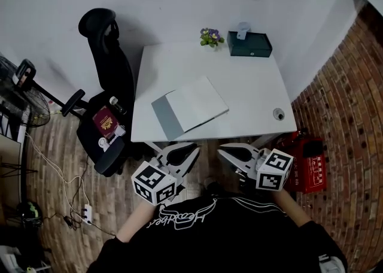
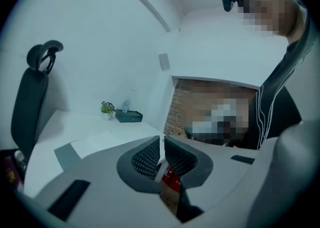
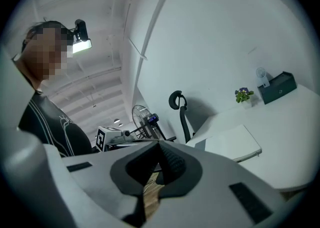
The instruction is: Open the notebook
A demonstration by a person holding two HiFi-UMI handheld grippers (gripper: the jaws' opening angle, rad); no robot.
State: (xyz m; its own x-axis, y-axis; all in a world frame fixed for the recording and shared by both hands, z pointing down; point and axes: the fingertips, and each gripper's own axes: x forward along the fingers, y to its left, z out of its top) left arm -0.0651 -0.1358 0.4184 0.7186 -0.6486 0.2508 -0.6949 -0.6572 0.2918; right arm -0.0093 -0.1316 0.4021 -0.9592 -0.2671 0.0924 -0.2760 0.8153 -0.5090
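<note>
The notebook lies flat on the white table, near its front edge, showing a grey strip beside a broad white face. I cannot tell whether that face is cover or page. The left gripper and the right gripper hang off the table's edge, each claw pressed together and empty. Neither touches the notebook.

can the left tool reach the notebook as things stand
Probably yes: the left tool, jaws shut and empty, sits just off the near edge of the table, and the closed notebook lies straight ahead with nothing between them.
</note>
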